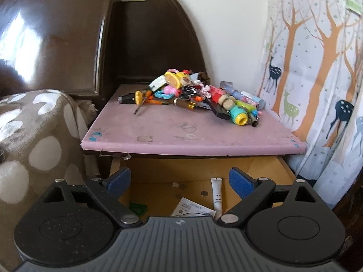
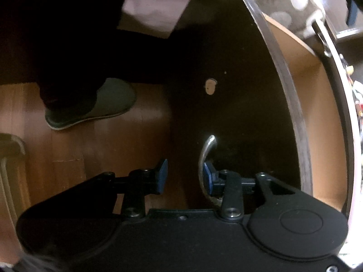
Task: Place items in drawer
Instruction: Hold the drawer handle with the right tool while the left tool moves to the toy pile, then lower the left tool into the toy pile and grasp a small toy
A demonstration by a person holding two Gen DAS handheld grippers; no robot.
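A pile of small toys and tools (image 1: 192,95) lies on the pink top (image 1: 186,133) of a bedside cabinet. Below it the wooden drawer (image 1: 192,170) stands pulled out; a white tube (image 1: 217,198), a paper slip (image 1: 192,207) and a green piece (image 1: 137,208) lie inside. My left gripper (image 1: 180,181) is open and empty above the drawer. My right gripper (image 2: 185,175) is open at the dark drawer front (image 2: 226,104); its right pad (image 2: 207,176) sits behind the curved metal handle (image 2: 204,156), the left pad in front, apart from it.
A spotted brown blanket (image 1: 34,136) on the bed lies left of the cabinet. A deer-print curtain (image 1: 317,79) hangs on the right. A dark headboard (image 1: 56,34) rises behind. A slippered foot (image 2: 95,104) stands on the wooden floor (image 2: 113,136).
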